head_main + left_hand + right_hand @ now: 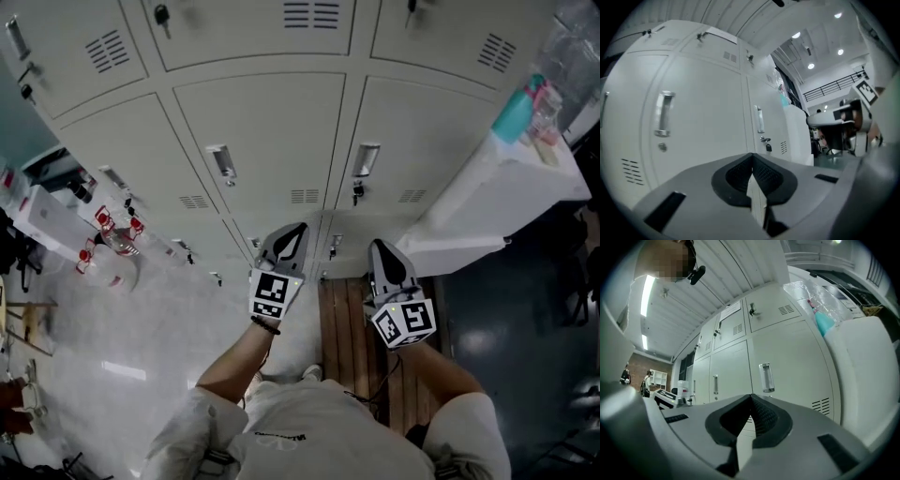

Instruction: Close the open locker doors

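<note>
Locker doors [258, 141]: every one in view lies flush with the bank. None can be seen standing open in any of the three views. Judgement: the closing is either done here, or an open door lies out of frame.

The bank stands straight ahead, far side of both claws. Each door has its long axis upright. The middle door ahead carries a handle [222, 161]. The one to its right has a handle with a padlock [357, 192] under it.

Left claw [294, 234]: jaws pressed together, nothing between them, aimed at the seam between those two doors. Right claw [380, 248]: jaws likewise pressed together and empty, just right of the left one, fronting the padlocked door. Both are near the bottom row but not touching it.

Any push would go forward, away from the body. The left claw is nearer the left doors and the right claw the right ones.

Surroundings: wooden slats [342, 328] on the floor under the right claw. A white cabinet [487, 202] juts out on the right, with a teal bottle [514, 112] on top. Red-labelled bottles [108, 230] stand on the left.
</note>
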